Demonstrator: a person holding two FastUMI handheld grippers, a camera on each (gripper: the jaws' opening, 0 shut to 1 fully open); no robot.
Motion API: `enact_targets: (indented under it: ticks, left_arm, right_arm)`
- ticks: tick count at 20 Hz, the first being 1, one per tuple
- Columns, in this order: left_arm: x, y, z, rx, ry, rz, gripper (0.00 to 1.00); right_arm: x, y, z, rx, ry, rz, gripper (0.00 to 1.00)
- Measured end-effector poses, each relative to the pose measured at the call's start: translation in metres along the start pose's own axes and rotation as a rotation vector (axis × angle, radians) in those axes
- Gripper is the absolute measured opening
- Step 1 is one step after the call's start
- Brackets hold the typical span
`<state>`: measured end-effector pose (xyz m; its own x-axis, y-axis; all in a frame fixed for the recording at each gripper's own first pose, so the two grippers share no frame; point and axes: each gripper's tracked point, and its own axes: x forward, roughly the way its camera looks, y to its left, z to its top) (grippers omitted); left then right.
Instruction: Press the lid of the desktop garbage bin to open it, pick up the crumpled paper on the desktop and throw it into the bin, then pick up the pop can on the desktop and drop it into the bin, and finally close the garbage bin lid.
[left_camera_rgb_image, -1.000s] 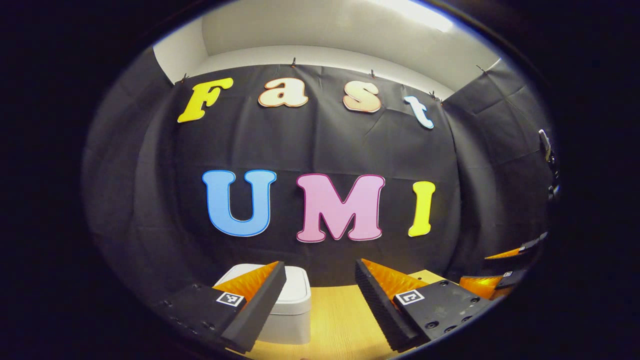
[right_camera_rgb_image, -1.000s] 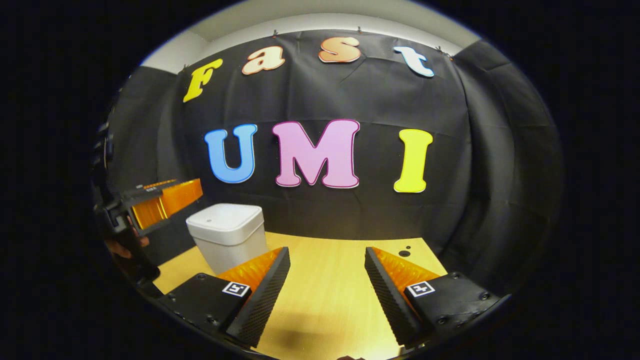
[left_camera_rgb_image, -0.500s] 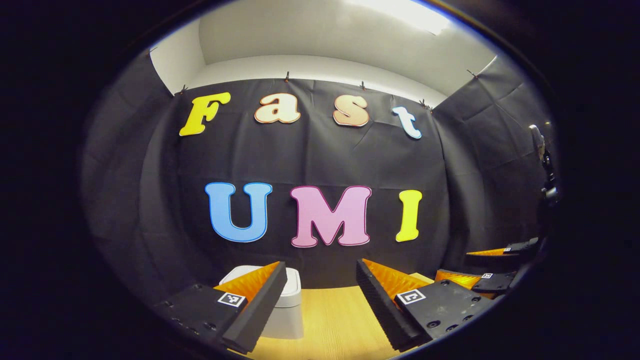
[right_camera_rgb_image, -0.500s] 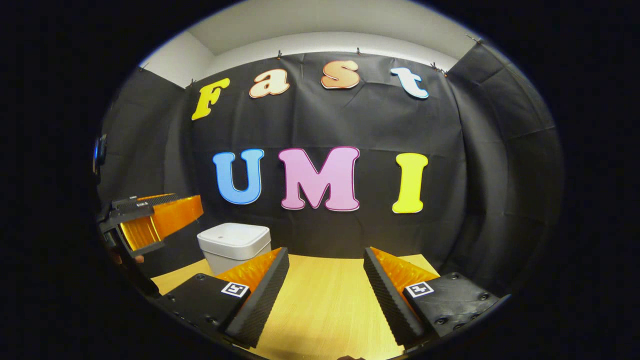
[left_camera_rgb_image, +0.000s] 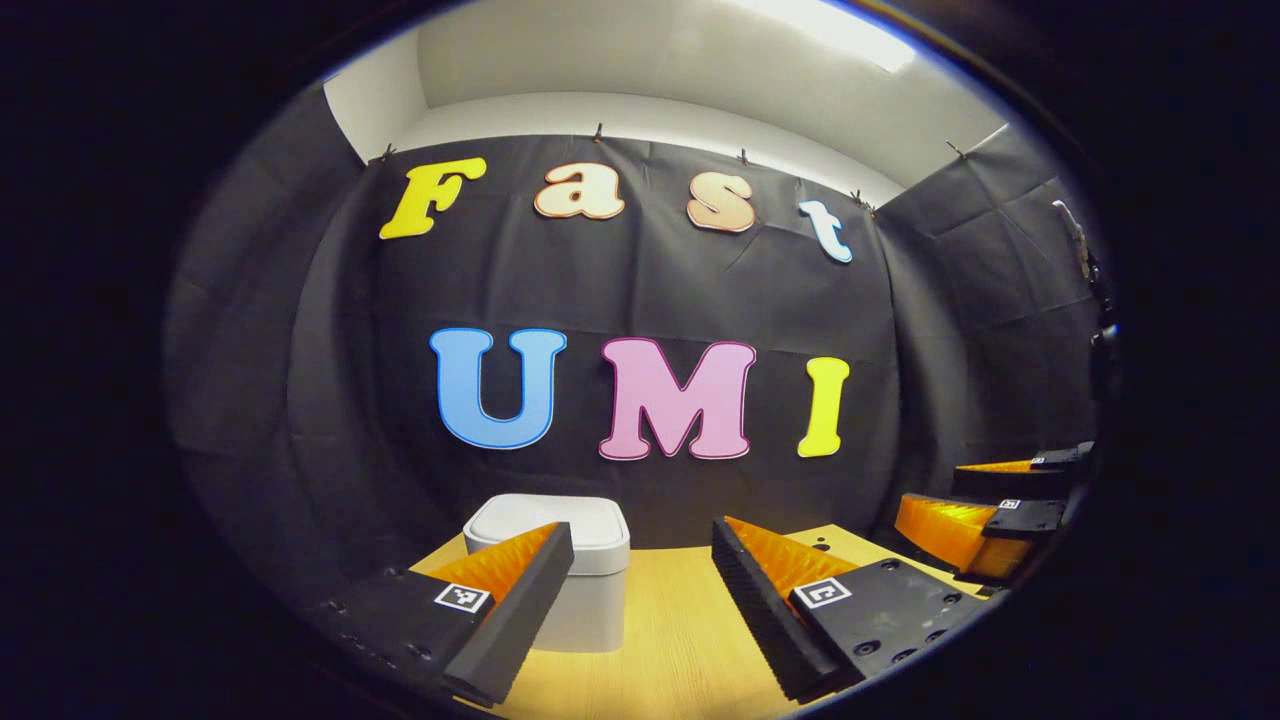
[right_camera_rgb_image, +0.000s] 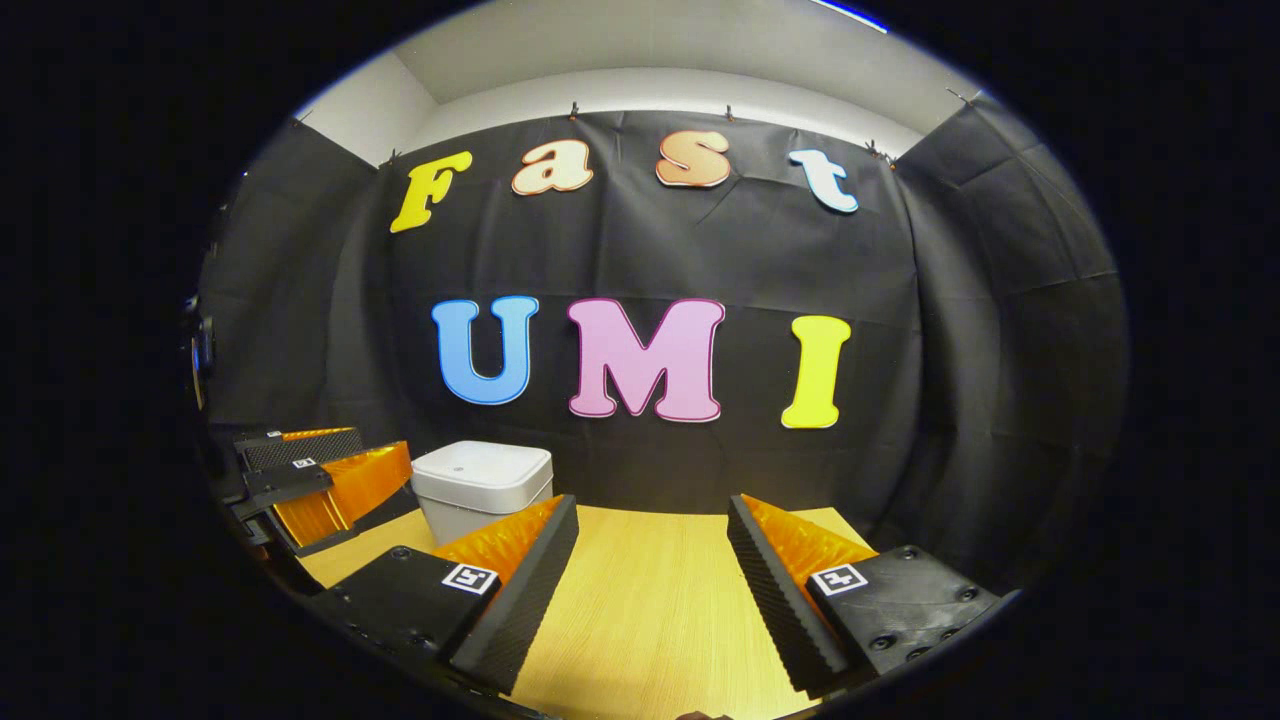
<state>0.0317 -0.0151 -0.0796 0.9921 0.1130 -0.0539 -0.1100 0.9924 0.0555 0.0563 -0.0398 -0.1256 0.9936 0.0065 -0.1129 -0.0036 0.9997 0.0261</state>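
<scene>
Two hand-held grippers, the left hand-held gripper (left_camera_rgb_image: 640, 570) and the right hand-held gripper (right_camera_rgb_image: 652, 545), hang wide open and empty near the shut white bin (left_camera_rgb_image: 560, 540) on the worktop (right_camera_rgb_image: 650, 600).

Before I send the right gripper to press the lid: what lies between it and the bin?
Bare wooden desktop, in the right gripper view. The right gripper is open, and the bin stands ahead to its left with its lid shut.
</scene>
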Motion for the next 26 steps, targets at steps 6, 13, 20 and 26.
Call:
enact_targets:
  ticks: [6, 13, 20, 26]
  left_arm:
    - [-0.017, 0.004, 0.0, 0.027, -0.019, -0.022, 0.94]
    - [-0.029, -0.002, 0.01, 0.043, -0.054, -0.038, 0.93]
    - [-0.033, -0.008, 0.02, 0.067, -0.091, -0.033, 0.94]
    - [-0.029, -0.012, 0.003, 0.061, -0.051, -0.045, 0.94]
  right_arm:
    - [-0.015, 0.013, -0.005, -0.017, 0.002, -0.003, 0.97]
    - [-0.024, 0.007, -0.001, -0.009, -0.012, -0.038, 0.97]
    - [-0.029, 0.008, 0.003, -0.008, -0.018, -0.029, 0.97]
    - [-0.026, 0.018, 0.016, -0.037, -0.041, -0.014, 0.97]
